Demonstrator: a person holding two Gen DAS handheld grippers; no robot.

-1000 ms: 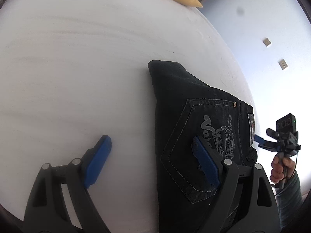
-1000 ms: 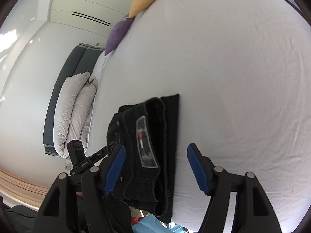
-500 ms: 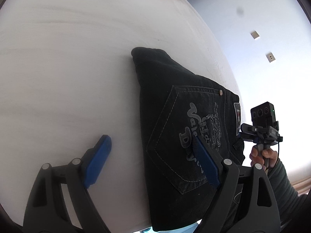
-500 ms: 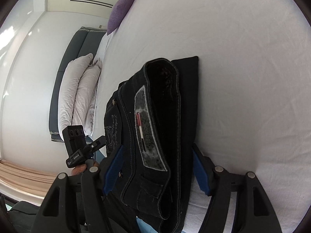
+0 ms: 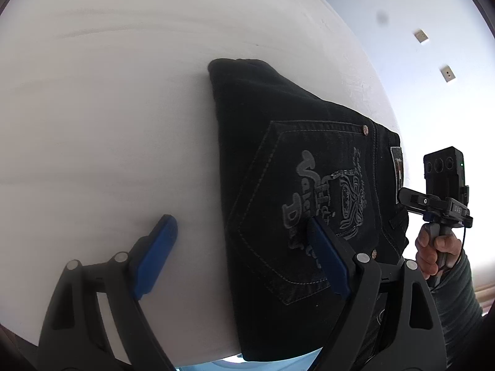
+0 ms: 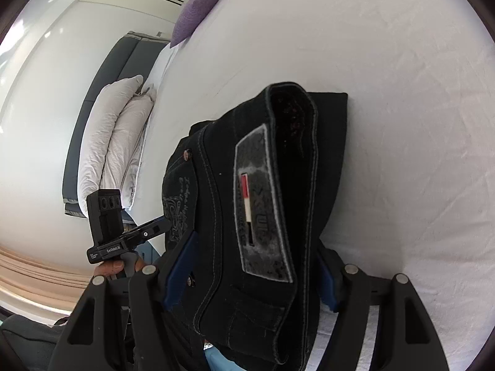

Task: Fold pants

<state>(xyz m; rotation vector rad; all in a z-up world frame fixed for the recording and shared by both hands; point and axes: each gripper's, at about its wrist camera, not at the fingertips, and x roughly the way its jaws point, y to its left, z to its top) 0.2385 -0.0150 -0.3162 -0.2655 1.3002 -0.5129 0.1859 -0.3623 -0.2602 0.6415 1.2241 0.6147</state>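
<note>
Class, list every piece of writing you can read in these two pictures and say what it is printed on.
"Vale…" and "D…": grey embroidery on the back pocket of the black pants, partly hidden, the rest unreadable.
Waistband patch: worn letters, unreadable.
Left gripper's body label: too small to read.
Right gripper's body marking: too small to read.

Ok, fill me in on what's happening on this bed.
A person holding tongs in each hand is folding black jeans on a white bed. The jeans lie folded into a compact stack near the bed's edge, back pocket up. The right tongs straddle the waistband end, open, fingers on either side. The left tongs are open too, one finger over the pocket, the other over bare sheet.
</note>
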